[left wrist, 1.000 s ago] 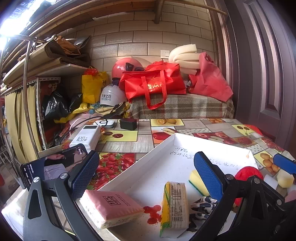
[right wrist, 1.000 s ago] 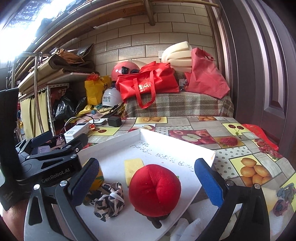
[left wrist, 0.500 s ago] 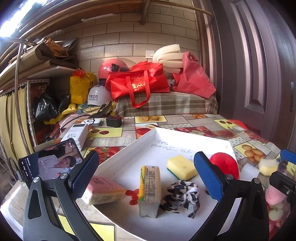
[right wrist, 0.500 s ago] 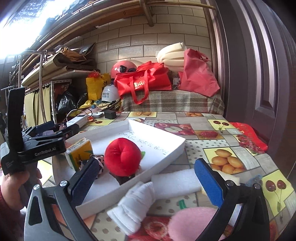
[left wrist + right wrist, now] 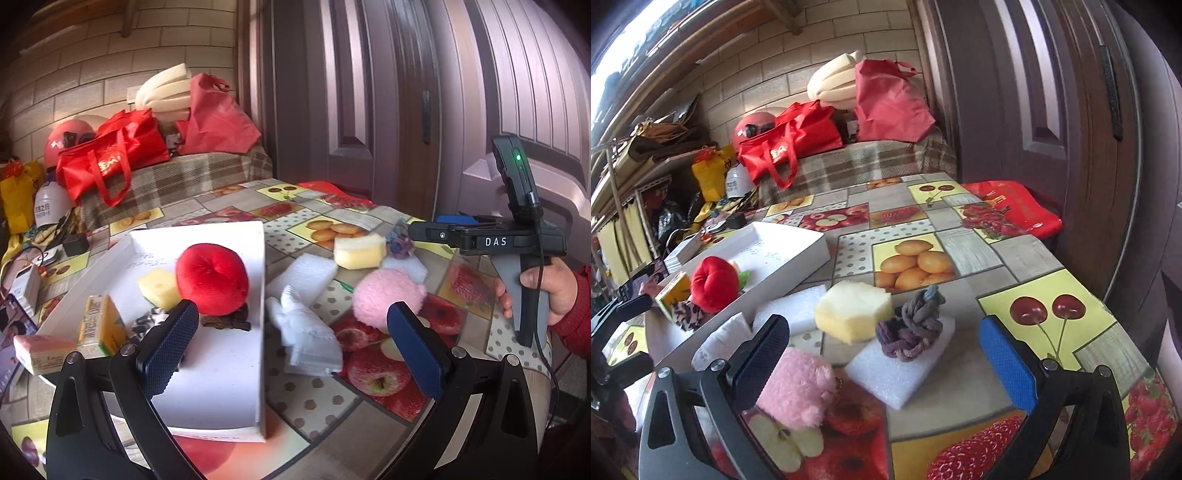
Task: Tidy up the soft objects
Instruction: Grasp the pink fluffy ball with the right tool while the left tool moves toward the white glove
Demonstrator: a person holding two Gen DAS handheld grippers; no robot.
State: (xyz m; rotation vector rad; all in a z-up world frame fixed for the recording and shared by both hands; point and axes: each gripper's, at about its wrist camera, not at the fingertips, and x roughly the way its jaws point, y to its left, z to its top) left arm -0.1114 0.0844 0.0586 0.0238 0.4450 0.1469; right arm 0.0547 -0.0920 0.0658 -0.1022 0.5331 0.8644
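A white tray [image 5: 236,387] holds a red plush [image 5: 211,278], a yellow sponge [image 5: 159,286] and a yellow-green pack [image 5: 99,325]. To the tray's right, a white folded cloth [image 5: 306,336], a pink fluffy ball [image 5: 388,295], another yellow sponge [image 5: 358,249] and a knotted rope [image 5: 399,240] lie on the table. My left gripper [image 5: 290,350] is open above the tray's right edge and the cloth. My right gripper [image 5: 886,362] is open and empty, with the rope [image 5: 912,328], sponge [image 5: 851,310] and pink ball [image 5: 798,384] before it.
White foam sheets [image 5: 897,373] lie under and beside the loose items on the fruit-print tablecloth [image 5: 1045,306]. A pink pack [image 5: 40,350] rests at the tray's left rim. Red bags [image 5: 107,162] sit on a plaid-covered bench behind. A brown door [image 5: 388,110] stands at the right.
Both views have swung right. My left gripper has moved from over the tray's middle to its right edge. My right gripper has left the tray and now faces the loose items.
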